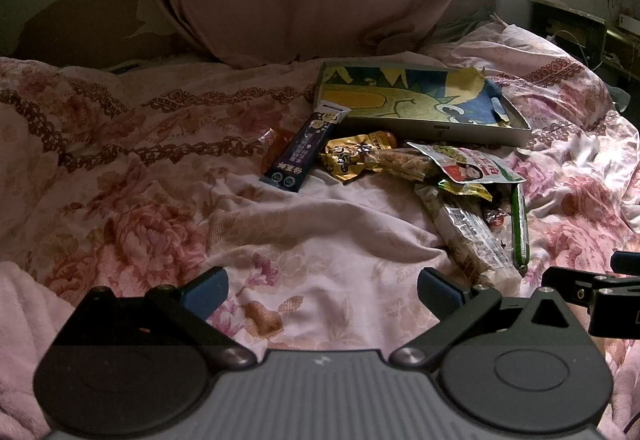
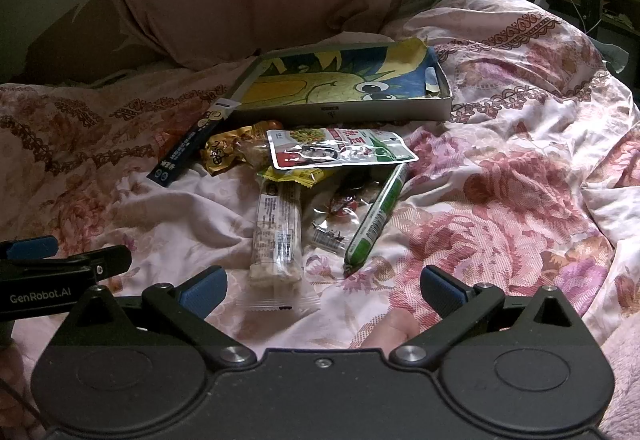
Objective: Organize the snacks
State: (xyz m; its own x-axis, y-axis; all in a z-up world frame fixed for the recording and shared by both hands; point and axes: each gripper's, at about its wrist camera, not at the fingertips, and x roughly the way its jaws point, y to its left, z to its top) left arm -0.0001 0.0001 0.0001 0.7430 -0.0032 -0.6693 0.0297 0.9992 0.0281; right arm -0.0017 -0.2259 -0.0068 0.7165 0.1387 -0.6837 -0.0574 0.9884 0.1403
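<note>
Directly ahead of the right gripper (image 2: 323,290), jaws apart and empty, a clear-wrapped bar (image 2: 276,236) lies lengthwise on the floral bedspread (image 2: 500,208), short of the open box (image 2: 400,108); the left gripper (image 1: 322,290), likewise apart, sits farther off.

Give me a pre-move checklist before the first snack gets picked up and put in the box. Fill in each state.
1. Right gripper open and empty: ok.
2. Left gripper open and empty: ok.
3. Box open, no snacks inside it: ok.
4. Nearest snack, the clear-wrapped bar, lies flat just ahead of the right gripper with nothing on its near end: ok.
5. Green stick lies apart from the bar, so it should not be dragged along: ok.
6. Far snacks separable: not ok, the white pouch overlaps the packets under it.
7. Blue packet off the box: not ok, its far end leans on the rim.
</note>
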